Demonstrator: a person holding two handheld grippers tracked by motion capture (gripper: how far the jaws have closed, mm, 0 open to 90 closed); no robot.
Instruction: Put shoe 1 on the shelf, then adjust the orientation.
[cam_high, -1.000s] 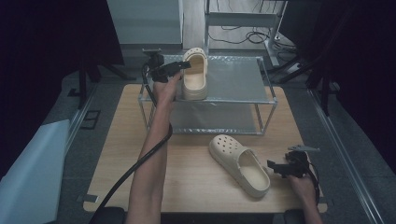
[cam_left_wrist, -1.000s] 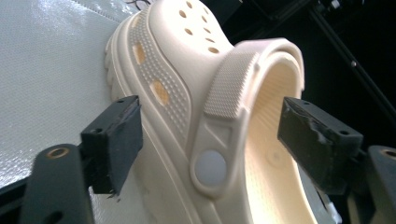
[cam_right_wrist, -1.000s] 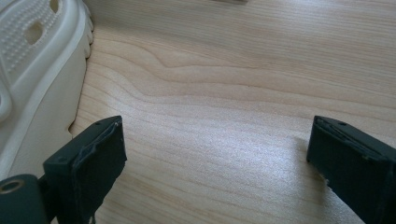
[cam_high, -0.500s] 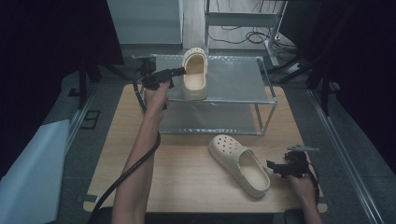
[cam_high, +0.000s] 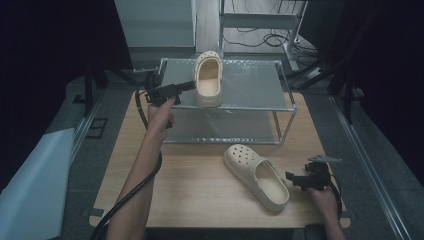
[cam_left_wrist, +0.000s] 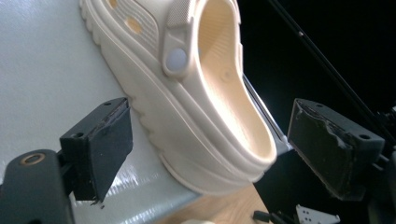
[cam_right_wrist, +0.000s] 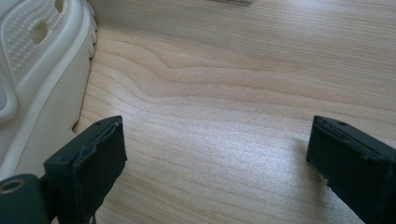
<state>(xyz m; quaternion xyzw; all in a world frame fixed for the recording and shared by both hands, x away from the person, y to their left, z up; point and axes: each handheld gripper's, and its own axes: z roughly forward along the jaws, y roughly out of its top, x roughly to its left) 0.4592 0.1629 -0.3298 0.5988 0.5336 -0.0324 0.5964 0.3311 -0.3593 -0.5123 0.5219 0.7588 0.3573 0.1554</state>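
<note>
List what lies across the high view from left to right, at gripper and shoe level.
left gripper → clog on the rack → clog on the table → right gripper

Dim, dark-edged high view – brighter, slightly soft gripper views, mild glare on the wooden table (cam_right_wrist: 243, 107)

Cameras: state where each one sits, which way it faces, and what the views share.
High view: above the person's side, looking forward and down at the table, rack, both forearms.
Left gripper view: on the left tool, facing the rack clog between open jaws.
Right gripper view: on the right tool, facing tabletop beside the table clog.
Shared: each clog appears in the high view too.
</note>
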